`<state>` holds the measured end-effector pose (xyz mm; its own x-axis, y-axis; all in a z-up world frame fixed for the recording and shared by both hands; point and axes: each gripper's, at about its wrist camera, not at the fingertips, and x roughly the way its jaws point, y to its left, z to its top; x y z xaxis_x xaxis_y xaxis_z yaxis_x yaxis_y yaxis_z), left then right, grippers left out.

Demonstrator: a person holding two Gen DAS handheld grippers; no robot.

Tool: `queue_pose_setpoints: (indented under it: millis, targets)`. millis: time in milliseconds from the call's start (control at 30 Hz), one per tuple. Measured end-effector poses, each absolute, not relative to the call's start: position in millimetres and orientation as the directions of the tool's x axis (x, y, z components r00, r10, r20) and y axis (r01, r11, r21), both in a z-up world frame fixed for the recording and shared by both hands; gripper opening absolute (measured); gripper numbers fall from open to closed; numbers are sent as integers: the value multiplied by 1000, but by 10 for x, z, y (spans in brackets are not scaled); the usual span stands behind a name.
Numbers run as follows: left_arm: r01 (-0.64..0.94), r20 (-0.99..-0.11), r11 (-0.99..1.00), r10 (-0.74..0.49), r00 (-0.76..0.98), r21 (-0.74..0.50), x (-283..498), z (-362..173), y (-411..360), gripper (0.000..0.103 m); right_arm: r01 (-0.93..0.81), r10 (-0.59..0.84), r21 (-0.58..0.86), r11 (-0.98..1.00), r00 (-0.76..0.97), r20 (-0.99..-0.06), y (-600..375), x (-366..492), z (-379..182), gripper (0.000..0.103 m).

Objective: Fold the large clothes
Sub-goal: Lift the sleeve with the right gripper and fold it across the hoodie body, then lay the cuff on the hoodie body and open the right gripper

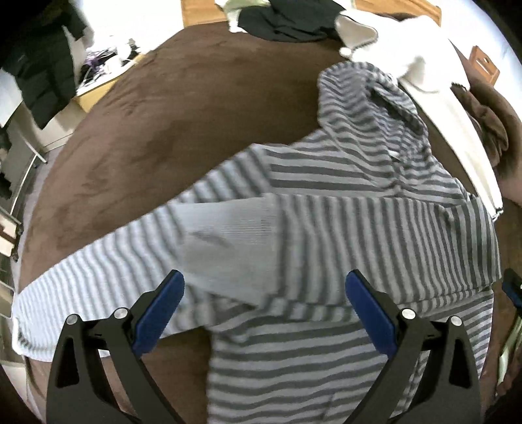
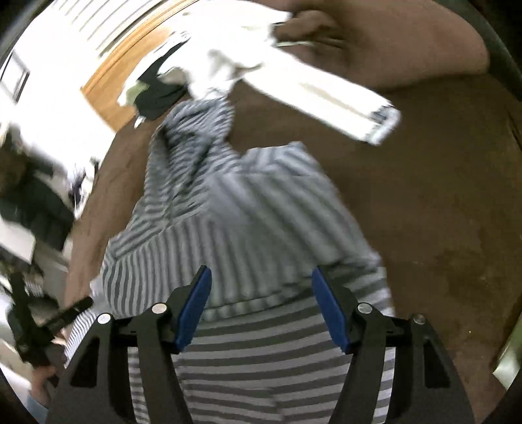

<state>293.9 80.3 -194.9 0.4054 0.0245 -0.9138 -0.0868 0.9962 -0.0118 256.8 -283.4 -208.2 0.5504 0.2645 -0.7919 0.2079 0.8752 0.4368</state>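
Grey-and-white striped, the hooded top (image 1: 342, 208) lies spread on the brown blanket (image 1: 156, 114) directly ahead of and beneath both grippers, with one sleeve (image 2: 261, 234) already laid across its chest and the other sleeve (image 1: 98, 274) stretched out flat ahead-left of the left gripper (image 1: 264, 313). The left gripper hangs with its jaws spread and nothing between them, and the right gripper (image 2: 259, 310) is likewise released over the body. By my reading the fold is barely begun: the second sleeve, the hood (image 1: 368, 94) at the far end and the body folds remain, as do the white garment (image 1: 434, 98) and dark garment (image 1: 287, 19) beyond.
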Motion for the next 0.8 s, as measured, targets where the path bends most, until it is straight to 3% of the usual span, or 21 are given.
queue_pose_setpoints:
  millis: [300,467,567,633,800]
  targets:
    - [-98,-952,995,54,301,25,3066,-2487,562,97,264,400,607,750,550,-733,-3256,2625,-2575,64]
    - [-92,-955,994,83,285,59,3088,-2542,497,97,276,408,647,710,587,-699,-3298,2708,-2664,61]
    - [-105,-957,993,79,278,51,3125,-2542,497,97,298,385,630,717,584,-714,-3317,2792,-2698,44]
    - [-106,-958,993,85,274,58,3156,-2553,467,97,315,366,630,710,600,-712,-3374,2766,-2693,17]
    - [-99,-958,993,95,271,71,3170,-2543,400,97,321,309,580,749,605,-734,-3413,2681,-2633,13]
